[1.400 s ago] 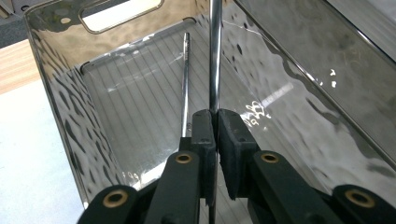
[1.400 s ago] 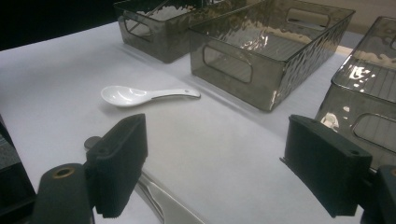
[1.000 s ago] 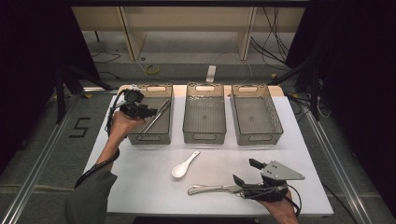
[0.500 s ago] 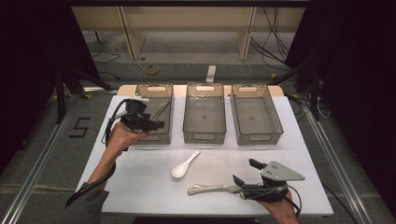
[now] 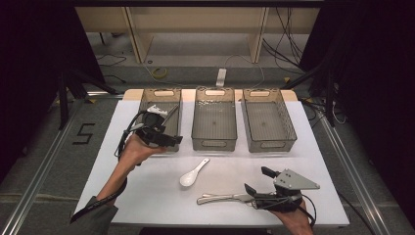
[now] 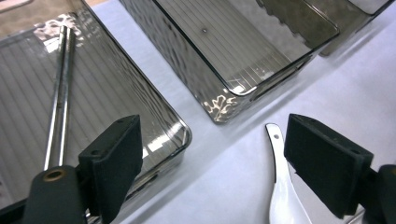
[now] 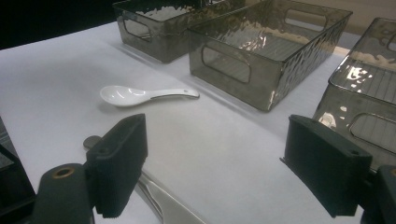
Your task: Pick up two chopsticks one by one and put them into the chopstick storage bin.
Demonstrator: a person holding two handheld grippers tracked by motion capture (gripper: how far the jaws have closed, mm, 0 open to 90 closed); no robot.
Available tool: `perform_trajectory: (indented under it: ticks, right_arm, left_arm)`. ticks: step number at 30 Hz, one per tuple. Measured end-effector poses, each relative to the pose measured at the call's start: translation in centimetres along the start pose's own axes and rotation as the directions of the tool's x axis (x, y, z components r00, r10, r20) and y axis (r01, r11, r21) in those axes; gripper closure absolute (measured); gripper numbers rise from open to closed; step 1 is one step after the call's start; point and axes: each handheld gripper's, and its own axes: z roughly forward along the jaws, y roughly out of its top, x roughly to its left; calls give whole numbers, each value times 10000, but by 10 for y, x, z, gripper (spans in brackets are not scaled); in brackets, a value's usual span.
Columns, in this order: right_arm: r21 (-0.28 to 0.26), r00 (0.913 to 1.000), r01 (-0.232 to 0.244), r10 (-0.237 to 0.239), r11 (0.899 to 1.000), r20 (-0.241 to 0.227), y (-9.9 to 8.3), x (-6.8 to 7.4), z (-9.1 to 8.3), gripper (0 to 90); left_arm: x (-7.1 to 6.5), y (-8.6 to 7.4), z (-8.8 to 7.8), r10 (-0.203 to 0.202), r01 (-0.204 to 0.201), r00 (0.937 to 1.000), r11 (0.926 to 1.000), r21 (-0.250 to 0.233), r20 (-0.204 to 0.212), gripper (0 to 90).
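While the left gripper [image 5: 169, 140] hangs over the near end of the left bin [image 5: 145, 104], its two black jaws stand wide apart and have just been opening. Nothing sits between them. In the left gripper view the jaws [no point] frame the corner of that bin and a bit of the white spoon [image 6: 285, 205] on the table below.

A long shiny metal tool [image 6: 60, 98] lies inside the left bin. It rests on the ribbed floor and runs along the bin's length. From the high view it shows as a thin slanted stick [image 5: 171, 113] near the bin's right wall.

The right gripper [image 5: 259, 182] sits low at the near edge of the white table [image 5: 318, 147]. Its jaws are wide apart too, and they hold nothing. A metal piece of cutlery [image 5: 222, 199] lies flat on the table just beside it, with its end reaching to the gripper's lower jaw. I cannot tell if they touch.

The white spoon [image 5: 192, 173] lies on the table between the two grippers, just in front of the middle bin [image 5: 214, 143]. Its handle points toward that bin.

The middle bin has nothing in it. The right bin [image 5: 270, 144] has nothing in it too. All three bins stand side by side at the far part of the table.
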Motion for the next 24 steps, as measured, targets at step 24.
perform_trajectory:
  ticks: [24]
  right_arm:
    - [-85, 9999, -134, 134, 9999, -17, 0, -3, -2, 221]
  left_arm:
    - [-28, -3, 21, 419, -455, 9975, 9969, 643, 569, 157]
